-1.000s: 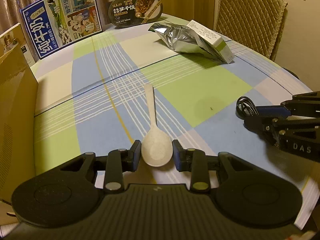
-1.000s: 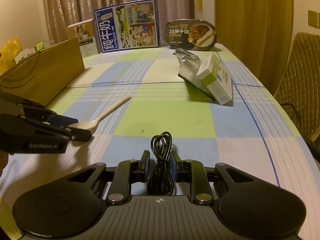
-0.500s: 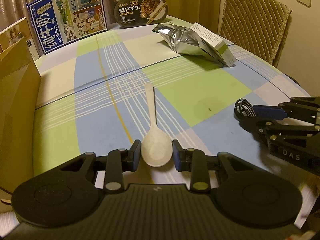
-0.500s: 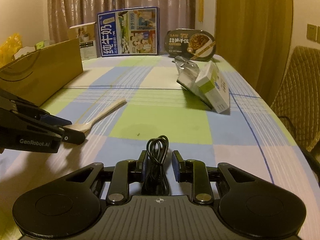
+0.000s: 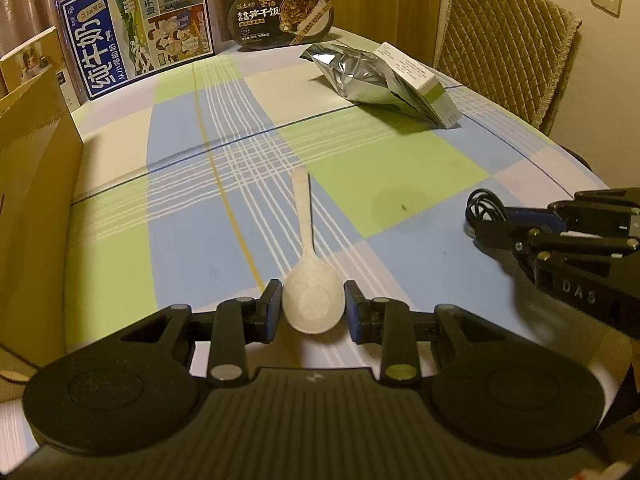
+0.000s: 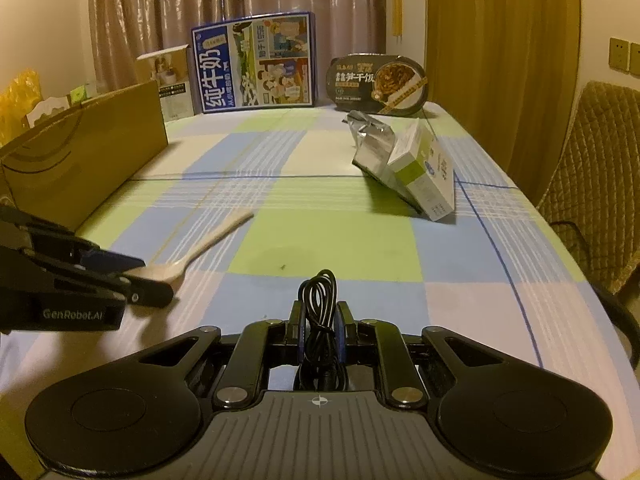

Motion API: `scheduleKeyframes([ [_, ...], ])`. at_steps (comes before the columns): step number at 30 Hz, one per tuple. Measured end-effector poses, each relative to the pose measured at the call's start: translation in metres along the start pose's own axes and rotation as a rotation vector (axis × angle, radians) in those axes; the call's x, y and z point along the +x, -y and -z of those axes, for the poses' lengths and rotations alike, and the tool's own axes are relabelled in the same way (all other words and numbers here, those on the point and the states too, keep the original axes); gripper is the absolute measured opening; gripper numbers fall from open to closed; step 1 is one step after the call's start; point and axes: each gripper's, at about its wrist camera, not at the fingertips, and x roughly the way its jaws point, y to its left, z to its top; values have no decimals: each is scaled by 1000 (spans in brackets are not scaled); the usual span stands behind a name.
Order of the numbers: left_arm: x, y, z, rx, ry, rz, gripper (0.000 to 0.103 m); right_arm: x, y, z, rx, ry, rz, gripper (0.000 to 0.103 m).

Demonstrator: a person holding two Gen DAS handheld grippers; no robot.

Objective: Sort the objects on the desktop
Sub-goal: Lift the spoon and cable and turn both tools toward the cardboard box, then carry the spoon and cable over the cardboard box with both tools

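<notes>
Two tools clamped for sorting: left tool (image 5: 313,312) on spoon (image 5: 310,276) bowl, handle toward 12 o'clock; right tool (image 6: 320,334) just closed on cable (image 6: 320,308), low over tabletop (image 5: 400,160).

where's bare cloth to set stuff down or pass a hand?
Free: the wide middle between the cardboard box and the foil pouch, beyond the spoon handle; also the near right, between the cable and the chair. Crowded: the back edge with the milk carton and meal tray.
</notes>
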Motion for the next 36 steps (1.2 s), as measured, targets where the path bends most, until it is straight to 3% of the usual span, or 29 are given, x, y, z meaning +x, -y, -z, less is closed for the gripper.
scheduleKeyframes([
  [14,-37,-4,8,-39,30,-24,27,-29,-12,-15,-14,41,-9,11],
  [36,-137,-28,6,-127,174,-114,27,-81,-69,-49,-70,156,-92,11],
])
